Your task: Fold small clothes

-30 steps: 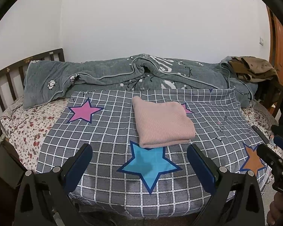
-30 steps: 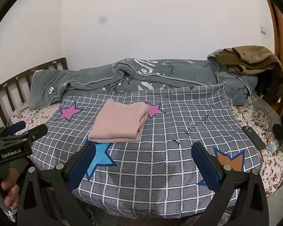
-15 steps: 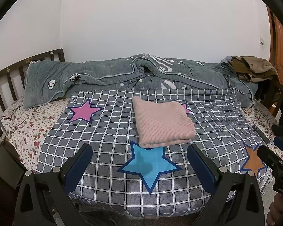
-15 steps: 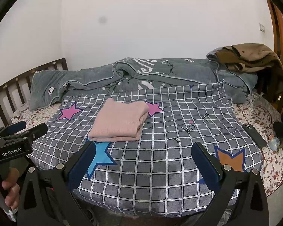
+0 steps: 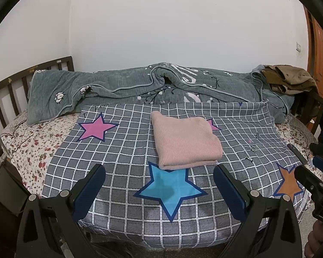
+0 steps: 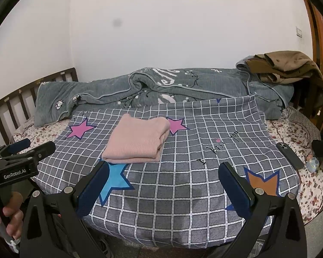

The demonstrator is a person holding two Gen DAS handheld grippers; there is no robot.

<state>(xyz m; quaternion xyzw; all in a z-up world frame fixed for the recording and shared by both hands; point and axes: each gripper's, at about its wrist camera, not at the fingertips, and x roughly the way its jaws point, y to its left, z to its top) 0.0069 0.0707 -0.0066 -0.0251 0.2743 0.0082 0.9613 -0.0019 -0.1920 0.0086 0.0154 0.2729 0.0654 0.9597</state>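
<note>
A pink ribbed garment (image 5: pixel 185 143) lies folded into a neat rectangle on the grey checked sheet with coloured stars (image 5: pixel 122 150). It also shows in the right wrist view (image 6: pixel 137 143). My left gripper (image 5: pixel 159 190) is open and empty, held back from the bed's near edge, apart from the garment. My right gripper (image 6: pixel 163 188) is open and empty, also short of the bed. Each gripper shows at the edge of the other's view.
A rumpled grey blanket (image 5: pixel 140 88) lies along the back of the bed. A brown garment pile (image 6: pixel 284 66) sits at the back right. A black phone (image 6: pixel 289 155) and a small blue object (image 6: pixel 312 164) lie on the floral sheet at right. A wooden headboard (image 5: pixel 8 94) stands at left.
Both grippers have drawn back very slightly from the bed. The pink garment has not moved.
</note>
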